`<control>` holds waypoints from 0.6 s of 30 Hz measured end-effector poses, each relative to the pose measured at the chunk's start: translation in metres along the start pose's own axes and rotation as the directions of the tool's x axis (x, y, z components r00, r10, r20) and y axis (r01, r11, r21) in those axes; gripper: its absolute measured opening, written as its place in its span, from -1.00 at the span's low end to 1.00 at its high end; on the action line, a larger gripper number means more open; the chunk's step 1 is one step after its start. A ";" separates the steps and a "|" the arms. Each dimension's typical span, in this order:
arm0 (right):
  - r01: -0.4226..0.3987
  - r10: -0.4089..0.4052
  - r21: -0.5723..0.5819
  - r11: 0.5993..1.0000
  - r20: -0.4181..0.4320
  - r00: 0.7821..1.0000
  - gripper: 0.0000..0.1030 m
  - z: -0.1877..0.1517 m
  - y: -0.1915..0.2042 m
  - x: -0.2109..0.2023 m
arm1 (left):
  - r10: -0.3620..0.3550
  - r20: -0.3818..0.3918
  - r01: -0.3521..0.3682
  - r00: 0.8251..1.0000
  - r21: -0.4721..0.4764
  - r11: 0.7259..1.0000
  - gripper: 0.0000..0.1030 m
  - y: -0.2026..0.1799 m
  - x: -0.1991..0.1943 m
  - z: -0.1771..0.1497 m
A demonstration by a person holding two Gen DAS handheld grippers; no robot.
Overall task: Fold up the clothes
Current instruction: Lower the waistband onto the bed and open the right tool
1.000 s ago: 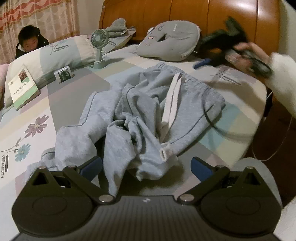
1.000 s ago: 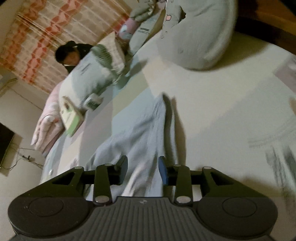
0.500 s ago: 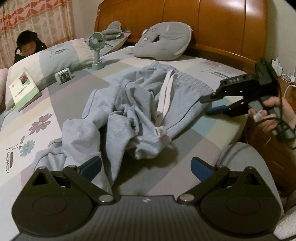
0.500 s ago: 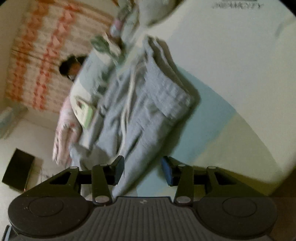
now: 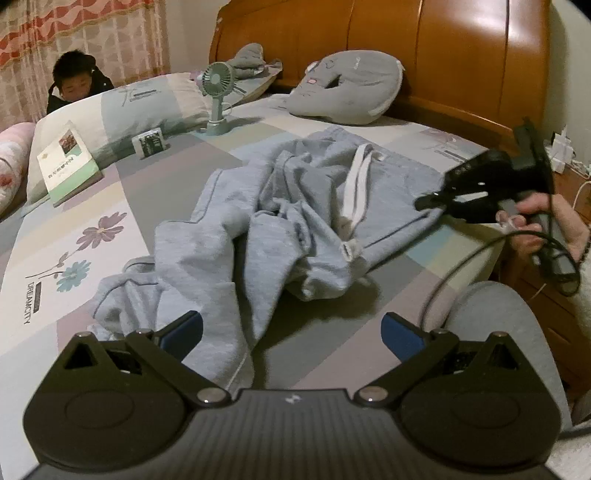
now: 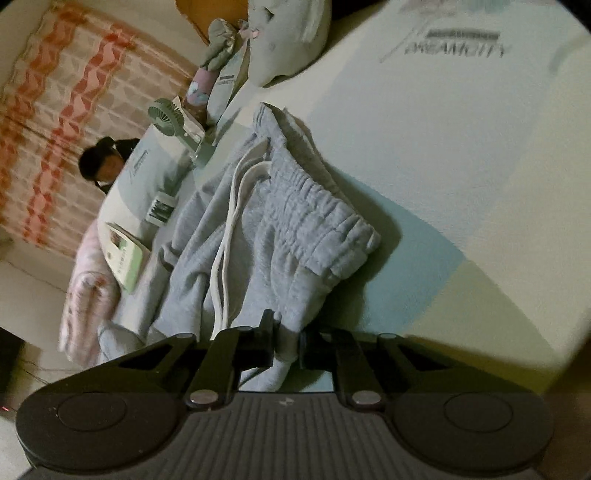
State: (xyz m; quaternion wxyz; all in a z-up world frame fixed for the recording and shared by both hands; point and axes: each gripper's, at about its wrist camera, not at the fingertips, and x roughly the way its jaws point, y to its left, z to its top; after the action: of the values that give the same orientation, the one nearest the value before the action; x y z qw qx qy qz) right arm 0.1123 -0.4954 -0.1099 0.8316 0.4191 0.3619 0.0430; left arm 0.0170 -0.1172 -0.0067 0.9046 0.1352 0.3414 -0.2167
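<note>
— Grey cotton, that heap in the middle?

— Yes, grey sweatpants (image 5: pixel 295 218), crumpled on the bed (image 5: pixel 66 314), legs bunched toward the near left edge and the waistband lying toward the headboard (image 5: pixel 443 55) side on the right.

— Start at the left for me.

— At the far left, a book (image 5: pixel 68 162) leans on a pillow (image 5: pixel 140 107), with a small card (image 5: pixel 149 142) just beside it. A person in a dark jacket (image 5: pixel 75 83) sits behind the pillow, in front of the curtain (image 5: pixel 74 33). Next comes a small green fan (image 5: pixel 218 96) standing upright, then a grey cushion (image 5: pixel 347 88) against the headboard.

— And the left gripper (image 5: pixel 291 328)?

— Its fingers are spread wide with nothing between them, poised over the near leg of the sweatpants; I cannot tell whether the left finger touches the cloth.

— The white strip?

— A drawstring (image 5: pixel 354 184) runs down from the waistband across the fabric.

— And on the right?

— The right gripper (image 6: pixel 286 341), held in a hand (image 5: pixel 554 229) at the right edge of the bed, has its fingers closed tight on a corner of the waistband. From its own camera, the gathered elastic band (image 6: pixel 317 225) rises from between the fingers, and the cloth fills the narrow gap.
</note>
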 end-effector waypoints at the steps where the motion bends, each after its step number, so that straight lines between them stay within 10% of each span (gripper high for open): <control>1: 0.015 -0.015 -0.003 1.000 0.002 1.000 -0.72 -0.001 0.001 -0.002 | 0.004 0.002 -0.004 1.000 -0.002 1.000 0.98 0.002 -0.001 0.000; 12: 0.179 -0.178 -0.154 0.972 0.017 0.984 -0.51 -0.013 0.033 -0.026 | 0.066 -0.006 -0.066 0.998 -0.022 0.998 0.98 0.035 -0.007 -0.012; 18: 0.164 -0.161 -0.235 0.958 0.034 0.986 0.10 -0.028 0.061 -0.053 | 0.079 -0.046 -0.083 0.996 -0.074 0.994 0.98 0.057 0.000 -0.030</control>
State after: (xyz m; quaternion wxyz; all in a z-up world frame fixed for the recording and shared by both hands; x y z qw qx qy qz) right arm 0.0695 -0.4571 -0.0465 0.8790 0.2862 0.3812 0.0142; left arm 0.0279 -0.0562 -0.0231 0.9095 0.1193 0.3630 -0.1639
